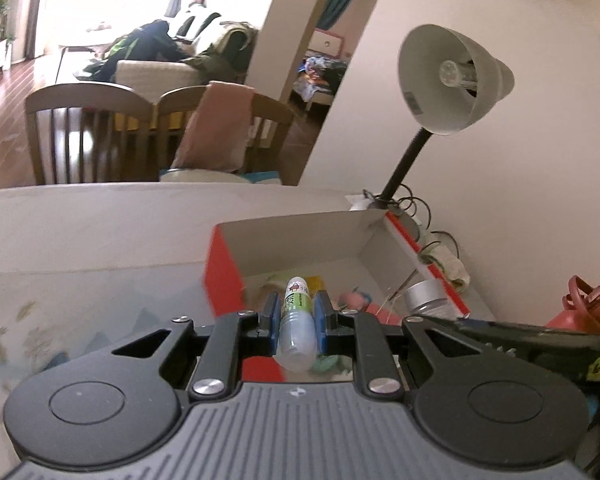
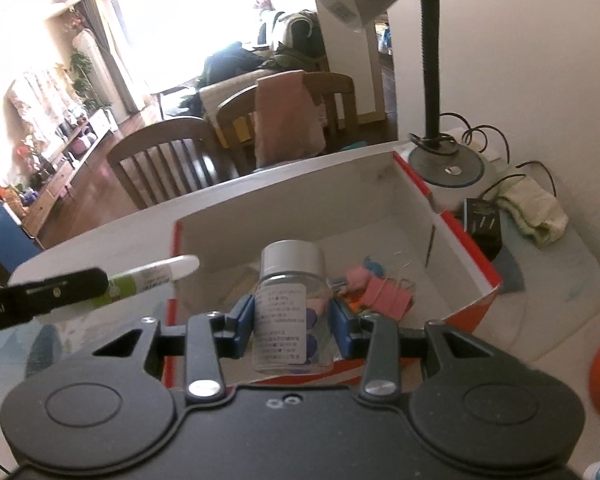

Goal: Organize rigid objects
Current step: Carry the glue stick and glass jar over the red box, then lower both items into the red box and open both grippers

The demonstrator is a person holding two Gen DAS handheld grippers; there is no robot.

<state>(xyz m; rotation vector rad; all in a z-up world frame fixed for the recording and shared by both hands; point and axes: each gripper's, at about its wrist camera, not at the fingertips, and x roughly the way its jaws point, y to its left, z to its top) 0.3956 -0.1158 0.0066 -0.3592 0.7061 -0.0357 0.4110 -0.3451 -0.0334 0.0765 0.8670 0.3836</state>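
Observation:
My left gripper (image 1: 296, 316) is shut on a small clear tube with a white cap and green label (image 1: 297, 320), held over the near left part of a red box with a white inside (image 1: 284, 240). That tube (image 2: 152, 274) also shows at the left of the right wrist view, sticking out of the left gripper's black finger. My right gripper (image 2: 290, 316) is shut on a clear pill bottle with a silver cap (image 2: 288, 308), hanging above the box (image 2: 384, 200). The bottle's silver cap (image 1: 426, 294) appears over the box's right wall in the left wrist view. Pink binder clips (image 2: 384, 290) lie inside the box.
A grey desk lamp (image 1: 448, 80) stands behind the box, its base (image 2: 446, 166) and cables close to the far right corner. A folded cloth (image 2: 534, 212) and a black plug (image 2: 482, 220) lie right of the box. Wooden chairs (image 1: 84, 132) stand beyond the table edge.

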